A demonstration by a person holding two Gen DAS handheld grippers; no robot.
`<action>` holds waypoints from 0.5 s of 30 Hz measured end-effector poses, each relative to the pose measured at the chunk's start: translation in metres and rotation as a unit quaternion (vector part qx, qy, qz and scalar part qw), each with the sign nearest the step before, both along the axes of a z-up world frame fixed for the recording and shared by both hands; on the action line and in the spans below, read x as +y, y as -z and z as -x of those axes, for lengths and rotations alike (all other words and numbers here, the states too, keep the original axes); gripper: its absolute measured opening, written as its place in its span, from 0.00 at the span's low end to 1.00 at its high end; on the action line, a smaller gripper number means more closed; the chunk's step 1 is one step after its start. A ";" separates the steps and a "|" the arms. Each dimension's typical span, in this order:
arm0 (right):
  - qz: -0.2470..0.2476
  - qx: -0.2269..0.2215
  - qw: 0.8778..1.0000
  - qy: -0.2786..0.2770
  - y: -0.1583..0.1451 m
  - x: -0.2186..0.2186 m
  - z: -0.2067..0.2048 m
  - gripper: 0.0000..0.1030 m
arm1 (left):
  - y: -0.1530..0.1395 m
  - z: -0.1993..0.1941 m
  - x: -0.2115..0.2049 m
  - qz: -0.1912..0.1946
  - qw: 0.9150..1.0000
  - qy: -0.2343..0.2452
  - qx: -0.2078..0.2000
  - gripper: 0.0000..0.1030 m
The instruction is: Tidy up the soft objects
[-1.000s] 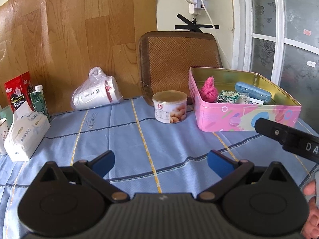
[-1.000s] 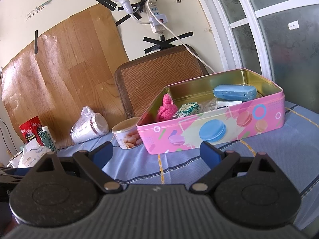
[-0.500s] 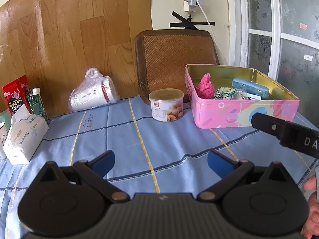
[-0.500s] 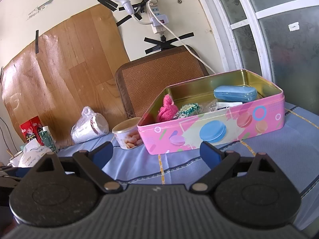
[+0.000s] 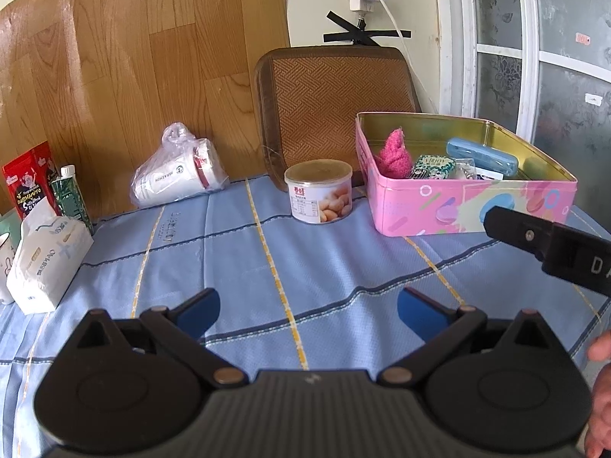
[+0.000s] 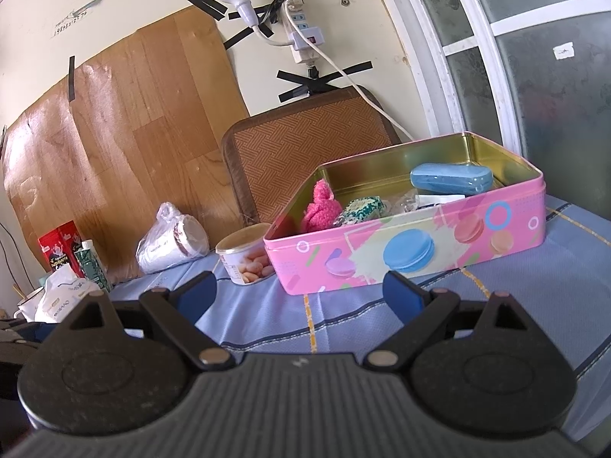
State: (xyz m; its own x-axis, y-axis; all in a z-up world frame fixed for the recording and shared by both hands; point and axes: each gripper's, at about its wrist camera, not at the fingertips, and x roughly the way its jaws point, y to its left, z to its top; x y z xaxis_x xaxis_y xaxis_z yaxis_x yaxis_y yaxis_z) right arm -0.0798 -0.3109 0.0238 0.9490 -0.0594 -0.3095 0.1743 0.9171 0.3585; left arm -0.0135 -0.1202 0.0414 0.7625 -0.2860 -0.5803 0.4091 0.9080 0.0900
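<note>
We log one fuzzy pink sock inside one pink macaron-printed tin on the table; bagged cup reads "JORAMEN". Left gripper and right gripper both spread, empty.

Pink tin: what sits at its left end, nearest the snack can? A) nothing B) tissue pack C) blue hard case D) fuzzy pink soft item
D: the fuzzy pink soft item stands against the left wall of the pink tin, the side toward the snack can; the blue hard case lies farther right.
</note>
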 end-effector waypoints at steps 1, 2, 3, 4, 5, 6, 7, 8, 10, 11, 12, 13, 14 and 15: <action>0.000 0.000 1.000 0.001 0.000 0.000 0.000 0.93 | 0.000 0.000 -0.001 -0.001 1.000 0.000 0.001 1.00; 0.000 0.000 1.000 0.001 0.000 0.000 0.000 0.93 | 0.001 0.000 -0.001 -0.002 1.000 0.000 0.002 1.00; -0.001 0.000 1.000 0.001 0.000 0.000 0.000 0.93 | 0.001 0.000 -0.001 -0.003 1.000 0.000 0.003 1.00; -0.001 0.000 1.000 0.001 0.001 0.000 0.000 0.93 | 0.002 0.000 -0.002 -0.004 1.000 0.001 0.004 1.00; -0.001 0.000 1.000 0.002 0.001 0.000 0.000 0.93 | 0.002 -0.001 -0.002 -0.004 1.000 0.001 0.005 1.00; -0.002 0.000 1.000 0.002 0.001 -0.001 0.000 0.93 | 0.002 0.000 -0.003 -0.005 1.000 0.001 0.005 1.00; -0.002 0.001 1.000 0.002 0.001 -0.001 0.000 0.93 | 0.002 -0.001 -0.003 -0.006 1.000 0.001 0.006 1.00; -0.003 0.001 1.000 0.003 0.002 -0.001 0.001 0.93 | 0.002 -0.001 -0.003 -0.007 1.000 0.001 0.006 1.00; -0.004 0.001 1.000 0.002 0.002 -0.001 0.000 0.93 | 0.003 -0.001 -0.004 -0.008 1.000 0.001 0.007 1.00; -0.004 0.001 1.000 0.002 0.002 -0.001 0.000 0.93 | 0.003 -0.001 -0.004 -0.009 1.000 0.000 0.008 1.00; -0.004 0.001 1.000 0.002 0.002 -0.001 0.000 0.93 | 0.003 -0.002 -0.004 -0.011 1.000 0.000 0.009 1.00; -0.004 0.001 1.000 0.002 0.002 -0.001 0.000 0.93 | 0.004 -0.002 -0.005 -0.012 1.000 0.000 0.010 1.00; -0.004 0.001 1.000 0.002 0.002 -0.001 0.000 0.93 | 0.004 -0.002 -0.005 -0.014 1.000 0.000 0.011 1.00; -0.004 0.001 1.000 0.001 0.002 -0.002 0.000 0.93 | 0.005 -0.002 -0.006 -0.015 1.000 0.000 0.012 1.00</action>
